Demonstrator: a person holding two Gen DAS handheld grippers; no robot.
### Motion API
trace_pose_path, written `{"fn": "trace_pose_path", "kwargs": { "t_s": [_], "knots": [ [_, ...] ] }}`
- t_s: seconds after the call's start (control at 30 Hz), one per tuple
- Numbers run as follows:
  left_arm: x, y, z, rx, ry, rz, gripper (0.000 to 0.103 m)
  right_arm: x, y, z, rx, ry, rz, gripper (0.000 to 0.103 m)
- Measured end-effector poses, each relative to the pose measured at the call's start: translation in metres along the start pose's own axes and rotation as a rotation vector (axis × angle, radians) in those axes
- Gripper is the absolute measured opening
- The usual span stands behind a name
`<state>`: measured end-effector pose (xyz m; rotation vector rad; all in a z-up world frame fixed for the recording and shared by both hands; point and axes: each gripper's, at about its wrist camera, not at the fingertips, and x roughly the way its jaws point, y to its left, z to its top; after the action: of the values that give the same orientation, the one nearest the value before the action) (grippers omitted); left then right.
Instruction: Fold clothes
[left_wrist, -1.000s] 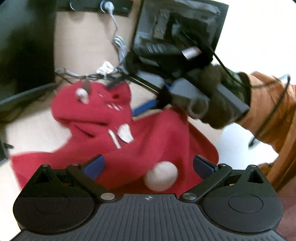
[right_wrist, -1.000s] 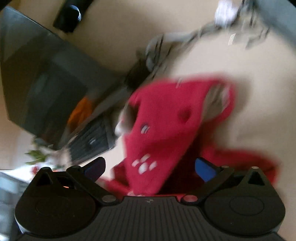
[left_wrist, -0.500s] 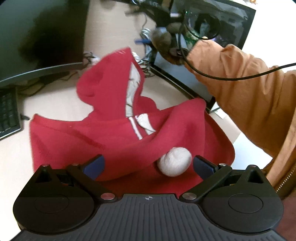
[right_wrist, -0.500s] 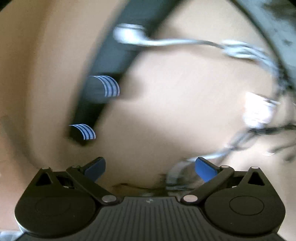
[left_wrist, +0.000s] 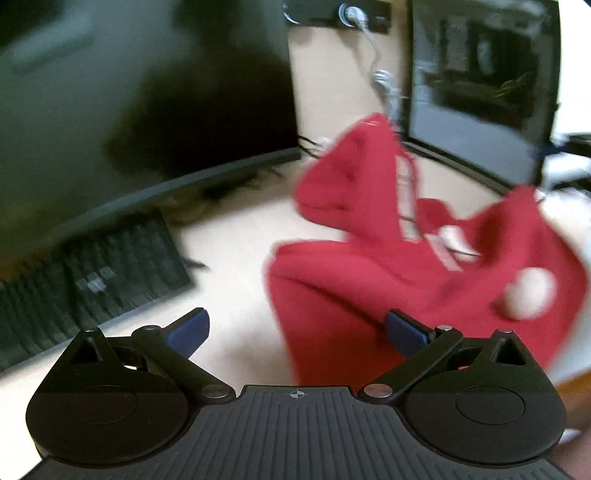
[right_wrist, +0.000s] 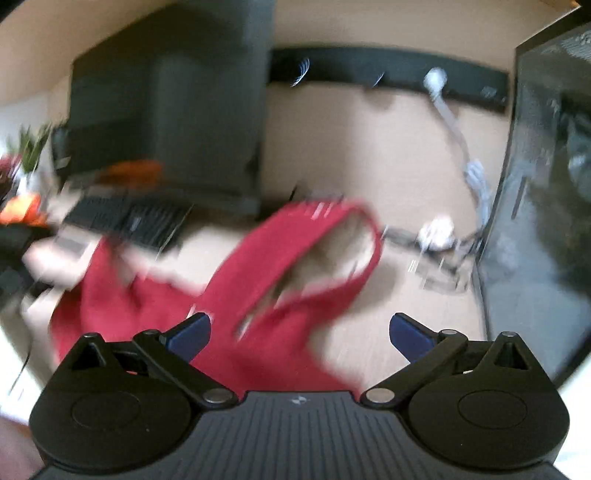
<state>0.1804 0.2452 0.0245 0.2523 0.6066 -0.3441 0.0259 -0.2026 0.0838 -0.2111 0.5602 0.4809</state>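
A red hooded garment (left_wrist: 373, 266) with white trim and a white pom-pom (left_wrist: 528, 295) lies crumpled on the light desk, right of centre in the left wrist view. My left gripper (left_wrist: 295, 328) is open just above the desk at the garment's left edge, nothing between its fingers. In the blurred right wrist view the same red garment (right_wrist: 258, 280) spreads ahead with its hood opening facing up. My right gripper (right_wrist: 299, 332) is open above its near part, holding nothing.
A dark monitor (left_wrist: 140, 92) and black keyboard (left_wrist: 92, 280) stand at the left. A second dark screen (left_wrist: 480, 81) stands at the right. White cables (right_wrist: 458, 155) hang from a black strip on the wall. Bare desk (left_wrist: 229, 251) lies between keyboard and garment.
Both cameras have swung fast. The left view has shifted left, so the garment now sits to the right and the sleeve is gone. The right view has come back down onto the garment.
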Motion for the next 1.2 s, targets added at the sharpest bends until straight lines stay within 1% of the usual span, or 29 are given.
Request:
{"fn": "trace_pose_path", "kwargs": {
  "t_s": [0.03,0.07,0.1,0.13,0.17,0.2,0.23,0.27,0.3,0.33,0.4,0.43,0.47,0.5,0.53,0.6,0.63,0.67,0.77,0.8,0.83,0.9,0.93,1.0,1.07,1.1,1.13,1.2],
  "knots": [
    [0.005,0.002,0.003,-0.018,-0.022,0.069,0.103,-0.004,0.007,-0.011,-0.014,0.015,-0.028,0.103],
    [0.009,0.007,0.006,-0.044,-0.044,0.132,0.103,-0.007,0.013,-0.021,-0.030,0.017,-0.087,0.103],
    [0.013,0.014,0.007,-0.066,-0.057,0.194,0.103,-0.006,0.015,-0.029,-0.038,0.013,-0.178,0.103],
    [0.015,0.020,0.005,-0.081,-0.052,0.245,0.103,-0.004,0.014,-0.036,-0.036,0.013,-0.275,0.103],
    [0.016,0.025,0.002,-0.093,-0.037,0.284,0.103,-0.001,0.008,-0.044,-0.008,0.030,-0.364,0.102],
    [0.016,0.030,-0.001,-0.109,-0.018,0.300,0.103,0.004,-0.002,-0.052,0.054,0.061,-0.426,0.102],
    [0.013,0.035,-0.004,-0.137,-0.007,0.277,0.103,0.008,-0.014,-0.060,0.126,0.093,-0.470,0.100],
    [0.009,0.039,-0.007,-0.174,-0.005,0.234,0.103,0.009,-0.023,-0.067,0.183,0.117,-0.501,0.097],
    [0.004,0.043,-0.009,-0.210,-0.003,0.192,0.103,0.008,-0.031,-0.072,0.229,0.136,-0.520,0.097],
    [-0.002,0.045,-0.009,-0.249,-0.012,0.106,0.103,0.004,-0.035,-0.074,0.258,0.138,-0.530,0.097],
    [-0.017,0.047,-0.005,-0.329,-0.051,-0.145,0.103,-0.013,-0.031,-0.070,0.283,0.076,-0.482,0.097],
    [-0.022,0.043,-0.002,-0.332,-0.063,-0.218,0.103,-0.021,-0.027,-0.064,0.288,0.036,-0.437,0.097],
    [-0.024,0.035,0.001,-0.304,-0.067,-0.241,0.103,-0.029,-0.021,-0.057,0.286,-0.008,-0.381,0.096],
    [-0.023,0.025,0.004,-0.264,-0.061,-0.240,0.103,-0.033,-0.015,-0.049,0.271,-0.044,-0.332,0.095],
    [-0.019,0.014,0.006,-0.214,-0.045,-0.219,0.103,-0.032,-0.008,-0.042,0.243,-0.066,-0.289,0.095],
    [-0.016,-0.008,0.007,-0.141,-0.032,-0.196,0.103,-0.020,0.006,-0.030,0.182,-0.084,-0.188,0.090],
    [-0.014,-0.017,0.008,-0.111,-0.038,-0.187,0.102,-0.010,0.016,-0.025,0.146,-0.076,-0.136,0.088],
    [-0.014,-0.018,0.008,-0.102,-0.042,-0.165,0.102,0.001,0.027,-0.022,0.093,-0.063,-0.112,0.085],
    [-0.014,-0.002,0.005,-0.129,-0.036,-0.078,0.103,0.029,0.059,-0.015,-0.095,-0.027,-0.107,0.085],
    [-0.014,0.003,0.004,-0.138,-0.034,-0.049,0.103,0.038,0.061,-0.015,-0.127,-0.015,-0.146,0.085],
    [-0.014,0.009,0.003,-0.147,-0.032,-0.020,0.103,0.045,0.057,-0.017,-0.133,-0.001,-0.219,0.085],
    [-0.015,0.019,0.001,-0.165,-0.029,0.039,0.102,0.057,0.029,-0.026,-0.063,0.043,-0.377,0.085],
    [-0.015,0.025,0.000,-0.173,-0.027,0.068,0.102,0.058,0.015,-0.030,-0.012,0.064,-0.424,0.085],
    [-0.015,0.035,-0.002,-0.191,-0.023,0.126,0.102,0.052,-0.009,-0.037,0.094,0.100,-0.462,0.085],
    [-0.015,0.046,-0.004,-0.209,-0.019,0.185,0.102,0.043,-0.021,-0.044,0.123,0.125,-0.478,0.085],
    [-0.020,0.046,-0.003,-0.234,-0.032,0.161,0.102,0.037,-0.025,-0.047,0.127,0.136,-0.483,0.085],
    [-0.028,0.043,0.000,-0.269,-0.057,0.089,0.102,0.031,-0.028,-0.049,0.158,0.131,-0.452,0.085],
    [-0.045,0.033,0.008,-0.280,-0.100,-0.038,0.102,0.017,-0.034,-0.046,0.272,0.085,-0.321,0.081]
  ]
}}
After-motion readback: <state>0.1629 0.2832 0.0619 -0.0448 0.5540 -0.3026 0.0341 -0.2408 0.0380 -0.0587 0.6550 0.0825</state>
